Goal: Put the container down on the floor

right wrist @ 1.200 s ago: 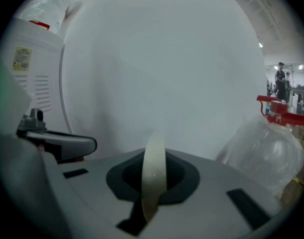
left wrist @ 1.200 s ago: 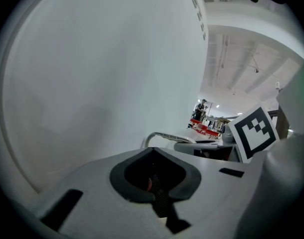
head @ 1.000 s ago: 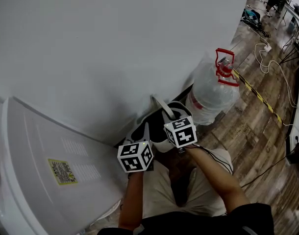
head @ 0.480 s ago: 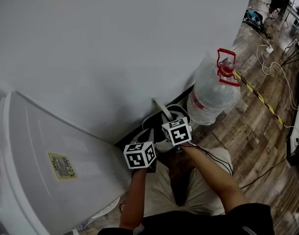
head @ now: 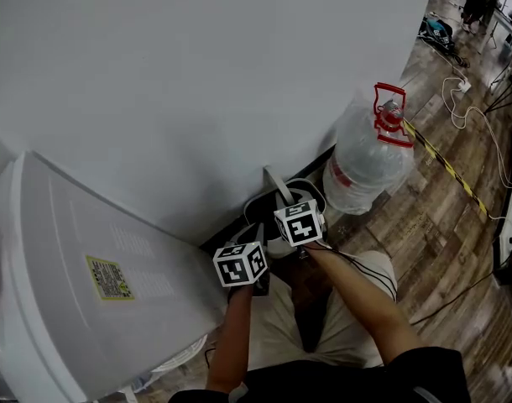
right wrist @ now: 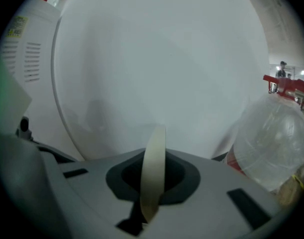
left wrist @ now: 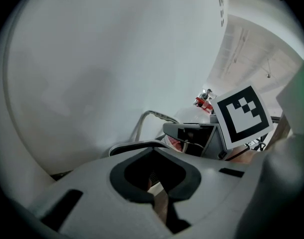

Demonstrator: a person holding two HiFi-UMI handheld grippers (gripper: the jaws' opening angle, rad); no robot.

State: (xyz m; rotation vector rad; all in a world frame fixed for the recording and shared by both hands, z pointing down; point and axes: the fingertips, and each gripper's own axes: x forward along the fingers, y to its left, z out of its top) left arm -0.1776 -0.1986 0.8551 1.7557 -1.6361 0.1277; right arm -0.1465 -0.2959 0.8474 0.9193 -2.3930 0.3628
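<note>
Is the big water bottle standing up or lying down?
Standing up. The water bottle rests on its bottom end beside the wall, with its red cap on top.

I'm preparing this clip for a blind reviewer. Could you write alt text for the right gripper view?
The right tongs are shut on a thin cream strip standing upright between them, before a plain white wall. A clear plastic water jug with a red handle sits at right; a white appliance edges the left.
</note>
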